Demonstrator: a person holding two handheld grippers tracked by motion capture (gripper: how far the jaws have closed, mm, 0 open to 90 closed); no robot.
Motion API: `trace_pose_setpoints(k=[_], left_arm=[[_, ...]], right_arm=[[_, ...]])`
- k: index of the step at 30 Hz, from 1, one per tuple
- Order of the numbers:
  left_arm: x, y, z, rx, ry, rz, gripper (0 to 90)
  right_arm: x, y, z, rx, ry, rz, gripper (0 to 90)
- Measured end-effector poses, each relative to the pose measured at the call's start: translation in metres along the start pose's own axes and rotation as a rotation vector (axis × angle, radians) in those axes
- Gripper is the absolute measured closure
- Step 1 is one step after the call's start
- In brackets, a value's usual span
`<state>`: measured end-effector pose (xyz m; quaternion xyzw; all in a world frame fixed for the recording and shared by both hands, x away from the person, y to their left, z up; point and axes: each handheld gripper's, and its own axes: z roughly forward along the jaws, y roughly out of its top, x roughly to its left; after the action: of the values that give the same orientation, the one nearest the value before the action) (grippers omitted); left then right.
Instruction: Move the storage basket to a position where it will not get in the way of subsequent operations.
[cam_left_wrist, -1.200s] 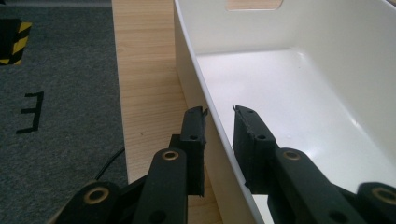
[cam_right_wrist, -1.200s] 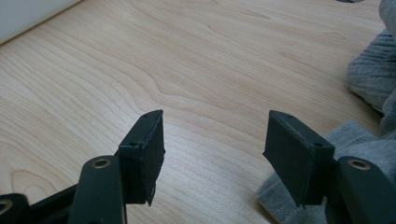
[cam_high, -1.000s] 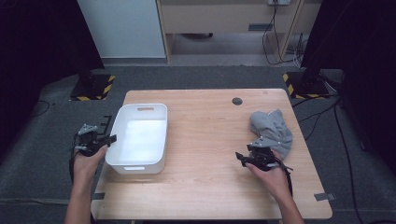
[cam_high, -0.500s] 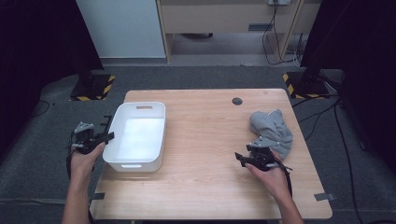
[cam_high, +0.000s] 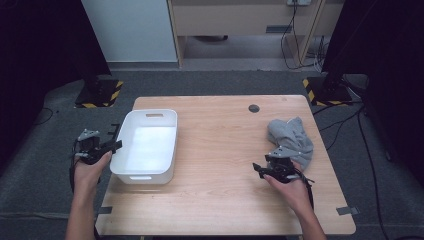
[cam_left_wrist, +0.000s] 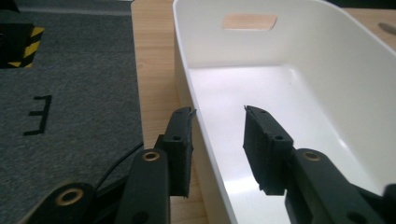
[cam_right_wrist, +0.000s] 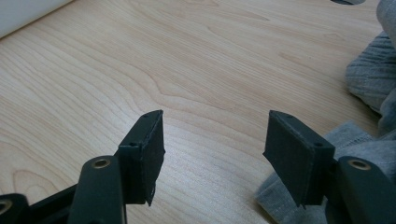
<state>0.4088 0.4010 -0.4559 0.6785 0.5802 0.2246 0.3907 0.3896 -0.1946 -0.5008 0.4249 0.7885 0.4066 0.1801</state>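
Now left gripper fingers straddle the tub wall, opened.

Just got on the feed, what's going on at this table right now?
A person works two hand-held grippers at a wooden table. The left gripper straddles the near left wall of the empty white bin; its jaws have just been opening and don't press on the wall. The right gripper hovers open over bare wood, beside a crumpled grey cloth, holding nothing.

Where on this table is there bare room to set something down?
Bare wood runs down the table middle, between the white bin and the grey cloth, and along the near edge. The bin's inside is also free. It is crowded at the right, where the right gripper sits beside the cloth.
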Motion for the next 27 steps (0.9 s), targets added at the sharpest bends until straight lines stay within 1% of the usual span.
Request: trace_pose_setpoints(k=[4, 6, 7, 9, 10, 13, 17, 20, 22, 24, 27], left_arm=[[0.001, -0.001, -0.0009, 0.007, -0.001, 0.0, 69.3], [0.001, -0.0017, -0.0005, 0.006, -0.012, -0.004, 71.0], [0.001, -0.0019, -0.0003, 0.01, -0.013, 0.001, 72.1], [0.0009, -0.0025, 0.0005, 0.022, 0.011, 0.005, 73.3], [0.0009, -0.003, 0.001, 0.027, 0.013, 0.008, 74.1], [-0.0001, -0.0037, 0.0014, 0.039, 0.013, 0.012, 74.6], [-0.0018, -0.0035, -0.0008, 0.04, 0.013, 0.006, 75.2], [-0.0025, -0.0047, -0.0013, 0.055, 0.022, 0.007, 75.6], [-0.0024, -0.0057, -0.0008, 0.066, 0.016, 0.013, 77.0], [-0.0022, -0.0062, -0.0001, 0.061, 0.015, 0.004, 78.6], [-0.0022, -0.0061, 0.0003, 0.058, 0.028, 0.005, 80.3]], right_arm=[[-0.0003, -0.0001, -0.0002, 0.0, -0.001, 0.003, 37.8], [-0.0002, -0.0002, 0.0001, 0.001, 0.0, 0.001, 37.7], [0.0001, -0.0001, 0.0002, 0.001, 0.0, 0.002, 37.7], [0.0007, -0.0001, 0.0002, 0.005, 0.002, 0.005, 37.7], [0.0008, -0.0001, 0.0003, 0.005, 0.003, 0.005, 37.6], [0.0007, -0.0001, 0.0002, 0.002, 0.008, 0.004, 37.4], [0.0003, -0.0003, 0.0005, 0.005, 0.007, 0.005, 37.3], [0.0005, -0.0002, 0.0006, 0.005, 0.009, 0.003, 37.3], [0.0009, -0.0002, 0.0004, 0.007, 0.009, 0.006, 37.2], [0.0001, -0.0003, 0.0001, 0.005, 0.008, 0.001, 37.1], [-0.0003, -0.0003, 0.0001, 0.002, 0.007, 0.003, 37.2]])
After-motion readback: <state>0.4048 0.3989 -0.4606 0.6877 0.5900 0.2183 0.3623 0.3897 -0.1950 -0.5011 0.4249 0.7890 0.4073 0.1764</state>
